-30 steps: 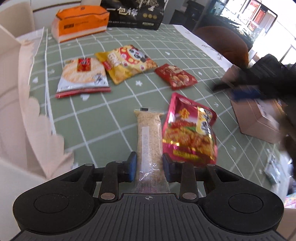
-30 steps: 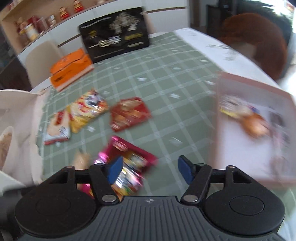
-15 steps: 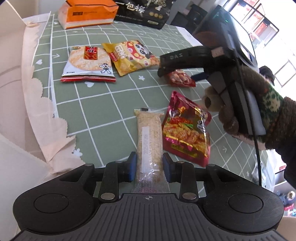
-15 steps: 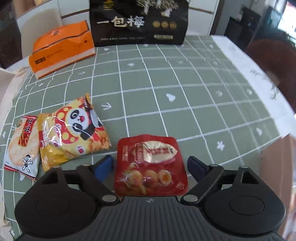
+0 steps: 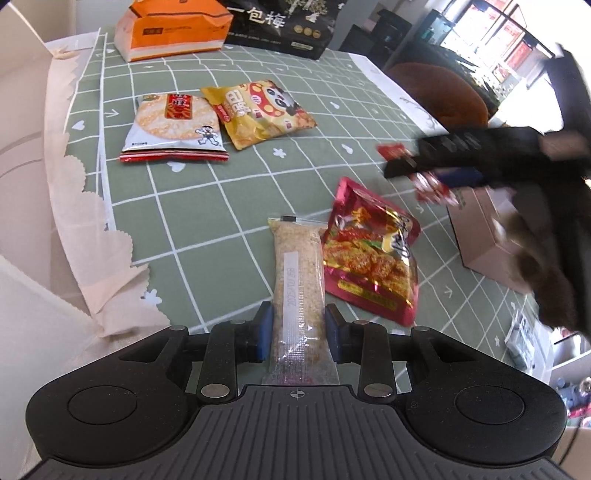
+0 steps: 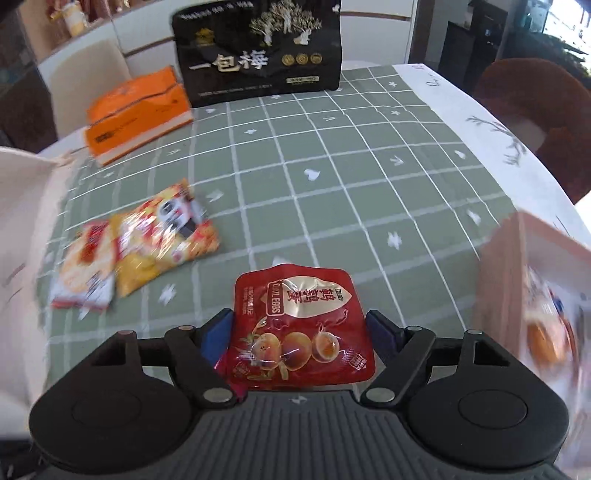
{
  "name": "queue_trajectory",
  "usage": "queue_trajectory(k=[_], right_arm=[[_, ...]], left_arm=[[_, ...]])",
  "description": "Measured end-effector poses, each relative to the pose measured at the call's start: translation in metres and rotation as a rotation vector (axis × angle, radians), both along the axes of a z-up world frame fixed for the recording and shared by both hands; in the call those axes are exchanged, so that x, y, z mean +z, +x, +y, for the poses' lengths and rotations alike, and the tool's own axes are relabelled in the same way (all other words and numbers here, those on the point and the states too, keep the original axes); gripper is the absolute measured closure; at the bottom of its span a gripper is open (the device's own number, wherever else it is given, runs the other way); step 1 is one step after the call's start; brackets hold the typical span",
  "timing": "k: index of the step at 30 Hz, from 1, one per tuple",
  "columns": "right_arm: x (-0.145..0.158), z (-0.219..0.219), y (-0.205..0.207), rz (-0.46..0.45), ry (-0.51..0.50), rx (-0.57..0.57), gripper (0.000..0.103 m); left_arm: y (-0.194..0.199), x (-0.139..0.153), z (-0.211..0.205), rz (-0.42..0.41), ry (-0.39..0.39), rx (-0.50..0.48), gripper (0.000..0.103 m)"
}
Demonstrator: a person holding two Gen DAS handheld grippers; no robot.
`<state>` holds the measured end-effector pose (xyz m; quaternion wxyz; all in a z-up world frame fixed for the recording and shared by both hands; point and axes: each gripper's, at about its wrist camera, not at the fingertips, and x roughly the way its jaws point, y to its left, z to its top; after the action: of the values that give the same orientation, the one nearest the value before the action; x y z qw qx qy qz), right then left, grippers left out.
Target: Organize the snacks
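Green checked cloth covers the tabletop, with a sunlit room beyond. From the left wrist view, the left gripper pinches the near end of a long clear packet of pale grains, whose white strip carries a date too small to read surely; the far end appears to rest on the cloth, touching a red crisp bag. Farther off lie a rice-cracker pack with a cartoon boy and a yellow panda bag, overlapping at their edges, likely waiting their turn. An orange tissue pack and a black bag stand at the far edge. At right, blurred, the right gripper carries a red pouch above a cardboard box, probably the sorting bin

From the right wrist view, the right gripper clamps a red pouch by its sides; it reads "QUAIL EGGS". Nearby the pink box already holds some blurred item. Big characters on the black bag read 一包梅
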<state>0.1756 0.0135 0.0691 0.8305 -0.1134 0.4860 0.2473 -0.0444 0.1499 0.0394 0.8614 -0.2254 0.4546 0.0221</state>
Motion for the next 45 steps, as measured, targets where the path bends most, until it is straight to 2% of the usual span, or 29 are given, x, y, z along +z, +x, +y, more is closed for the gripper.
queue_trajectory(k=[4, 8, 16, 19, 21, 24, 29, 37, 41, 45], right_arm=[[0.008, -0.03, -0.047, -0.008, -0.004, 0.018, 0.025], [0.009, -0.07, -0.088, 0.003, -0.001, -0.025, 0.025], [-0.021, -0.126, -0.144, 0.101, -0.029, -0.081, 0.025], [-0.032, -0.137, -0.152, 0.126, -0.039, -0.135, 0.023], [-0.034, -0.141, -0.158, 0.099, -0.05, -0.156, 0.02], [-0.035, -0.14, -0.169, 0.074, -0.085, -0.134, 0.019], [-0.034, -0.151, -0.18, 0.084, -0.086, -0.123, 0.019], [-0.034, -0.192, -0.176, 0.068, -0.121, -0.208, 0.019], [-0.034, -0.204, -0.175, 0.092, -0.083, -0.239, 0.019], [-0.03, -0.208, -0.174, 0.127, 0.026, -0.242, 0.019]], left_arm=[[-0.004, 0.0, -0.011, 0.001, 0.002, -0.025, 0.068], [-0.008, -0.001, -0.024, 0.003, -0.001, -0.051, 0.068], [-0.015, -0.002, -0.064, 0.007, 0.001, -0.142, 0.068], [-0.017, -0.002, -0.076, 0.006, 0.014, -0.162, 0.068], [-0.018, -0.002, -0.081, 0.006, 0.021, -0.159, 0.068], [-0.019, -0.001, -0.087, 0.008, 0.032, -0.148, 0.068], [-0.017, -0.001, -0.092, 0.013, 0.026, -0.141, 0.068], [-0.012, -0.002, -0.106, 0.015, 0.029, -0.145, 0.068], [-0.013, -0.002, -0.109, 0.013, 0.027, -0.152, 0.068], [-0.017, -0.003, -0.107, 0.005, 0.013, -0.154, 0.068]])
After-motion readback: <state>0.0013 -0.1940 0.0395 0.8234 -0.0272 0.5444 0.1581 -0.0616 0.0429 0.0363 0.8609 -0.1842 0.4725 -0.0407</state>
